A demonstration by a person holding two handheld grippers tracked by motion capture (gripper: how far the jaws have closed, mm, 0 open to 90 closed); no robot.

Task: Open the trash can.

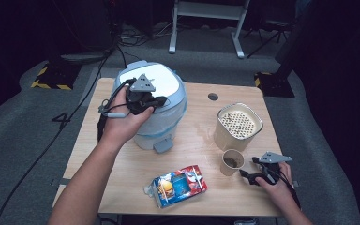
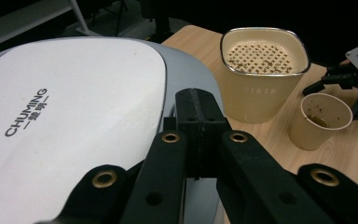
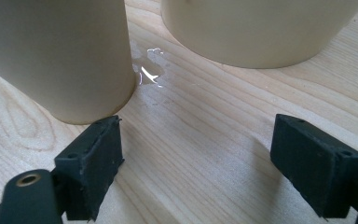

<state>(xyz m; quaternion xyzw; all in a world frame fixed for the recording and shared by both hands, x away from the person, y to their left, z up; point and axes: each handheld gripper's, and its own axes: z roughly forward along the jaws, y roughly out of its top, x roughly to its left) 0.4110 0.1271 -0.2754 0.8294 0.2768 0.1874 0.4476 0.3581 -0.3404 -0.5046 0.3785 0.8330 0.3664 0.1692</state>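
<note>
two grippers at work. left gripper [image 1: 143, 101], jaws closed together on nothing, rests at the lid edge of the pedal bin [image 1: 166, 82], lid down. right gripper [image 1: 255, 174], jaws wide and empty, sits on the table [image 1: 122, 168] just beside the paper cup [image 1: 231, 161], residue inside. judged early: cup not yet gripped, bin unopened. lid reads "chuming"; beige container [image 2: 261, 70] reads "pintp", faint. juice carton [image 1: 179, 185] print unreadable.

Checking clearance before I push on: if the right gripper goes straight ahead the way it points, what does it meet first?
Probably the small beige paper cup, just ahead of the right gripper, whose jaws stand open; it sits left of centre, so depth is uncertain.
</note>
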